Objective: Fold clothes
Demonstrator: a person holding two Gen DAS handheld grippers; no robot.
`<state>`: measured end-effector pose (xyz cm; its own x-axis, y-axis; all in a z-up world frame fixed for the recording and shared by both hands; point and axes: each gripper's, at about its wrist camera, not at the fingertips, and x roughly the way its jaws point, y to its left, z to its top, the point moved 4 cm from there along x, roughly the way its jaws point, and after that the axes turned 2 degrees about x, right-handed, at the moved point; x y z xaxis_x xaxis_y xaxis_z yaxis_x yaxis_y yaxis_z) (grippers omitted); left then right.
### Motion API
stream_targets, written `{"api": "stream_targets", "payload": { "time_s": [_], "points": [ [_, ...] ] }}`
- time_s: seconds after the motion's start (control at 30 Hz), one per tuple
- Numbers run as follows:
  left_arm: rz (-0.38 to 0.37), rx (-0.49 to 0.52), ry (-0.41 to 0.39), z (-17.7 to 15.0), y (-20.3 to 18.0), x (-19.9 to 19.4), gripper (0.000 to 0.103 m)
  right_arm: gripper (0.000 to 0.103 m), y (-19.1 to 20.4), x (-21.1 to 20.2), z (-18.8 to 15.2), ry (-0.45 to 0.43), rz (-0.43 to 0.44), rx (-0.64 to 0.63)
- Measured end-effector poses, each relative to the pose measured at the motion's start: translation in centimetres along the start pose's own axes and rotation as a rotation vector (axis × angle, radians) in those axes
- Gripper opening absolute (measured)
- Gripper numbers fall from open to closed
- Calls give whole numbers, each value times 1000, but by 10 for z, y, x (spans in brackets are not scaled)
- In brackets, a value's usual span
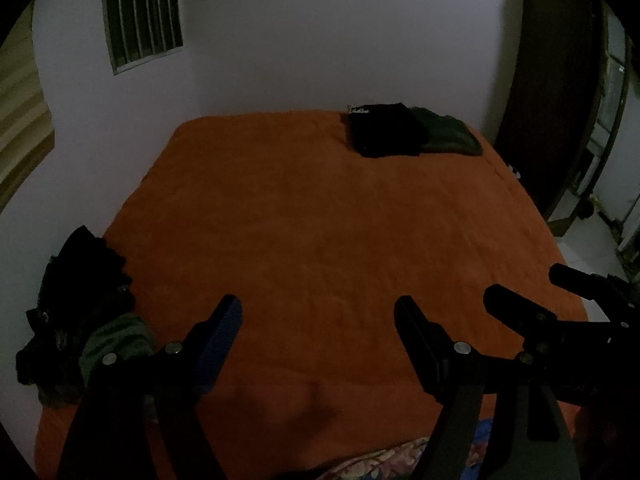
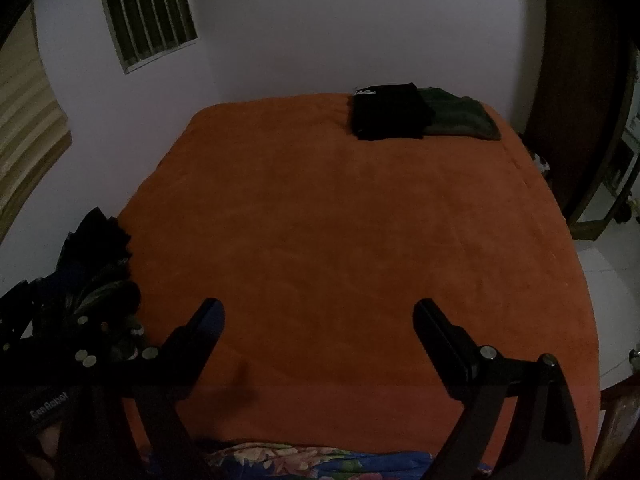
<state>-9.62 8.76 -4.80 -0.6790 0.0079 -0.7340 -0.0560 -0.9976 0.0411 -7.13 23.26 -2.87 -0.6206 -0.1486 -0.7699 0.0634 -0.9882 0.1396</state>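
Note:
An orange blanket [image 1: 320, 240] [image 2: 340, 220] covers the bed. At its far right corner lie a folded black garment [image 1: 386, 130] [image 2: 388, 114] and a folded dark green one [image 1: 448, 132] [image 2: 460, 118], side by side. A heap of unfolded dark clothes [image 1: 76, 320] [image 2: 96, 272] sits at the bed's left edge. My left gripper [image 1: 318, 312] hovers open over the near part of the blanket with nothing between its fingers. My right gripper [image 2: 318, 314] is also open and holds nothing. In the left wrist view the right gripper [image 1: 560, 300] shows at the right edge.
White walls close the bed in at the back and left, with a barred vent [image 1: 140, 12] high up. A dark wooden door [image 1: 548, 92] stands at the right, tiled floor [image 1: 592, 240] beside it. A floral cloth [image 2: 312, 460] lies at the near edge.

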Motion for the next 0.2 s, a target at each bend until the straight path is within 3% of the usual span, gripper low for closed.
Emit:
{"api": "stream_targets", "payload": {
  "time_s": [0.2],
  "points": [
    [3, 0, 6, -2, -1, 0, 80, 95, 4, 1, 2, 2, -3, 2]
  ]
}}
